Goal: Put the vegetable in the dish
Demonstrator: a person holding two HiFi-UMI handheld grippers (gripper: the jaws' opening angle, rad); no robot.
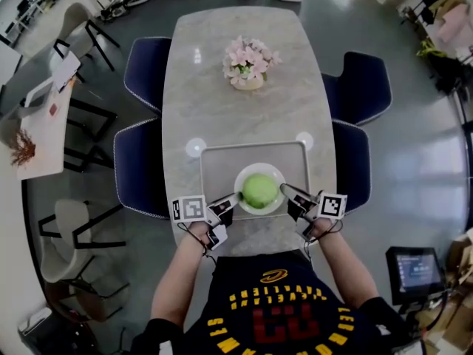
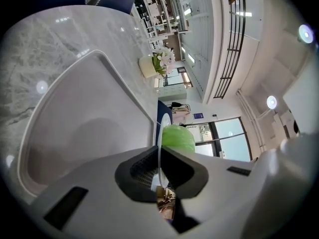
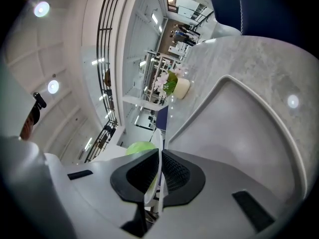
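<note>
A round green vegetable [image 1: 259,190] lies in a white dish [image 1: 260,168] over the near part of a grey tray [image 1: 222,154]. My left gripper [image 1: 238,197] is shut on the dish's left rim. At the opposite rim my right gripper [image 1: 283,191] is shut too. In the left gripper view the thin white dish rim [image 2: 159,151] runs between the dark pads [image 2: 142,171] of the left gripper [image 2: 159,164], with the vegetable [image 2: 178,137] beyond. The right gripper [image 3: 159,171] likewise pinches the dish rim [image 3: 160,151], and the vegetable [image 3: 138,146] shows past it. Whether the dish rests on the tray I cannot tell.
A pot of pink flowers [image 1: 250,63] stands at the middle of the marble table [image 1: 222,102]. Dark blue chairs flank the table, at the left [image 1: 137,168] and at the right [image 1: 362,87]. The tray floor [image 2: 89,118] spreads out beyond the dish.
</note>
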